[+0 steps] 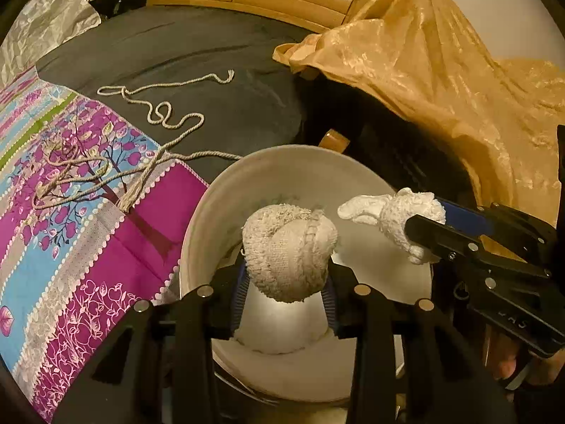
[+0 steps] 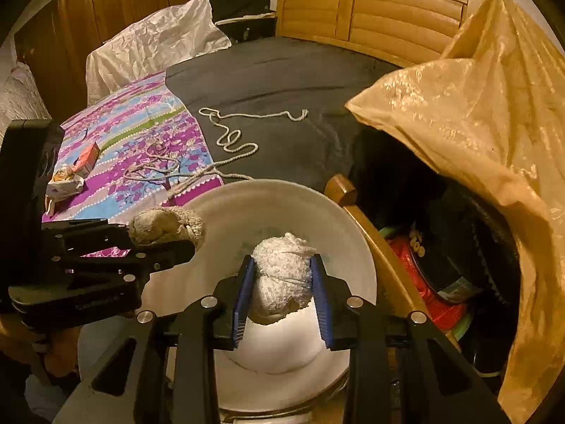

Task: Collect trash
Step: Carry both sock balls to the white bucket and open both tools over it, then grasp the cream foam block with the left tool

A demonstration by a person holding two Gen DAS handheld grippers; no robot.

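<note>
My left gripper (image 1: pixel 287 282) is shut on a beige balled-up cloth (image 1: pixel 287 251) and holds it over the open white bucket (image 1: pixel 219 194). My right gripper (image 2: pixel 282 282) is shut on a white balled-up cloth (image 2: pixel 284 272), also above the bucket (image 2: pixel 353 233). Each gripper shows in the other's view: the right one (image 1: pixel 423 236) with its white cloth (image 1: pixel 392 212), the left one (image 2: pixel 169 243) with its beige cloth (image 2: pixel 166 226). A loose rope (image 1: pixel 162 116) lies on the bed, as do a small carton and wrapper (image 2: pixel 76 169).
A patterned purple sheet (image 1: pixel 70 229) and dark blanket (image 1: pixel 197 49) cover the bed. A golden cloth (image 1: pixel 441 70) drapes over things at the right. A wooden headboard (image 2: pixel 370 10) stands behind. A white plastic bag (image 2: pixel 159 42) sits at the far left.
</note>
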